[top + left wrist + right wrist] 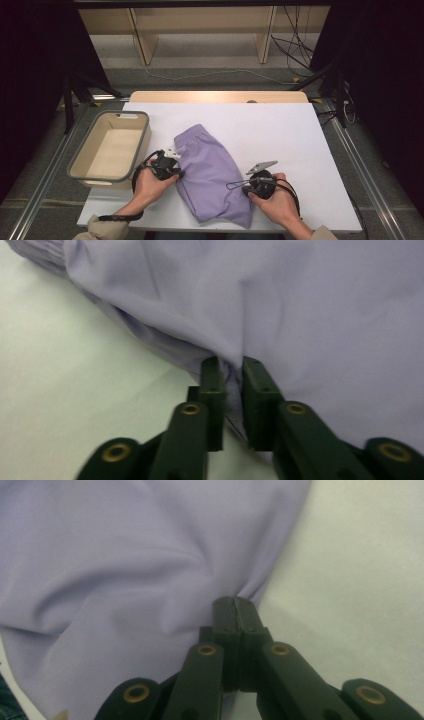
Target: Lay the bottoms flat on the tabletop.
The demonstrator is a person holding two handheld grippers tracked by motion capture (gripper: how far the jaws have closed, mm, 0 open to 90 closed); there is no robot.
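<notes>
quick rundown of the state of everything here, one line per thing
purple shorts: lying rumpled on the white table cover, pinched at both side edges
left gripper: shut on the shorts' edge, a fold of cloth between its jaws
right gripper: shut on the opposite edge, cloth puckered at its tips
grey bin: upright left of the shorts, nothing inside

A folded lilac fabric garment (212,175) lies on the white rectangular table (280,130), near its middle. A grey-rimmed beige plastic bin (111,146) sits at the table's left edge, left of the garment. The left gripper (172,172) meets the garment's left edge, the right gripper (245,186) its right edge.
</notes>
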